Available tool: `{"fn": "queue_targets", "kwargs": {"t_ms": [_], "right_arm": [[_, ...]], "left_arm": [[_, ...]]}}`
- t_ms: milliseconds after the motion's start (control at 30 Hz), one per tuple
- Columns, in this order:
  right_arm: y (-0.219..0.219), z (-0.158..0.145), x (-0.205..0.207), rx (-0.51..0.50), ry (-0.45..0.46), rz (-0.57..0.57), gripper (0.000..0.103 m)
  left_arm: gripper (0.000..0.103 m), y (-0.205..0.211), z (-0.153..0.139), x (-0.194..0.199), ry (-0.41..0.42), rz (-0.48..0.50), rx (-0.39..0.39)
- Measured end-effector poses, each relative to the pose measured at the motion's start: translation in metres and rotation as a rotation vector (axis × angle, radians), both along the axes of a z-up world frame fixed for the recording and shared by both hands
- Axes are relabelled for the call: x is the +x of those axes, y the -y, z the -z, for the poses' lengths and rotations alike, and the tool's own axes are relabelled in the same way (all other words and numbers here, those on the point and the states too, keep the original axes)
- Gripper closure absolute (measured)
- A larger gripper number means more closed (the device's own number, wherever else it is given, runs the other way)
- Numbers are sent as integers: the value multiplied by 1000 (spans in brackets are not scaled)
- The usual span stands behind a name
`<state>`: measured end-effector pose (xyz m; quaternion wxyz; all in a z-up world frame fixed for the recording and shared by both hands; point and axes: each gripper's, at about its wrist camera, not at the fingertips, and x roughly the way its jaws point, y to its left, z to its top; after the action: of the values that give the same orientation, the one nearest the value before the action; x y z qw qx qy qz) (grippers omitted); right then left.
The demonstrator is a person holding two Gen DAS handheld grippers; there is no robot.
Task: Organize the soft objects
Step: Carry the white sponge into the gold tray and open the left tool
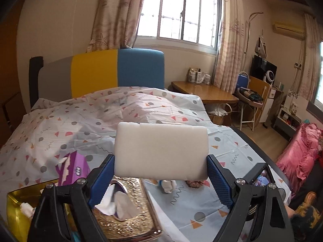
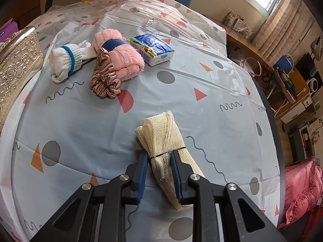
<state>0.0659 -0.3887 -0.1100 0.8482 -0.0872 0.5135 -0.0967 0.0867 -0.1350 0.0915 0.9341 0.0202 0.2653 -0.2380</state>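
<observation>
A white foam sponge block (image 1: 161, 151) is held up above the bed, with my left gripper (image 1: 160, 162) shut on its two short ends. Below it sit a gold embossed tissue box (image 1: 129, 207) and a purple tissue box (image 1: 73, 168). My right gripper (image 2: 159, 157) is shut on a rolled cream mesh cloth (image 2: 161, 139) that rests on the patterned sheet (image 2: 201, 70). Farther off lie a white glove with a blue band (image 2: 64, 58), a pink towel roll (image 2: 125, 58), a brown satin scrunchie (image 2: 105, 78) and a blue tissue pack (image 2: 152, 49).
A gold tray (image 1: 16, 201) holding crumpled tissue sits at the bed's near left. A wooden desk (image 1: 203, 92) and a chair (image 1: 250, 100) stand right of the bed. Pink bedding (image 1: 298, 157) lies at the far right. The headboard (image 1: 101, 72) backs the bed.
</observation>
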Motion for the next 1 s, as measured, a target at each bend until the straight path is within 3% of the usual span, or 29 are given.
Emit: {"fn": "queue_targets", "kwargs": {"t_ms": [400,700,1000], "right_arm": [[0,0,0,-4,8,5,80],[-2,1,-2,-23,18,5,80],[-7,3,-2,-49,24,11,80]], "left_arm": [[14,-107,21,12,-15,-267,62],[14,-168,46,6,-35,-407,105],[14,-240,84,6,-155,-541,84]]}}
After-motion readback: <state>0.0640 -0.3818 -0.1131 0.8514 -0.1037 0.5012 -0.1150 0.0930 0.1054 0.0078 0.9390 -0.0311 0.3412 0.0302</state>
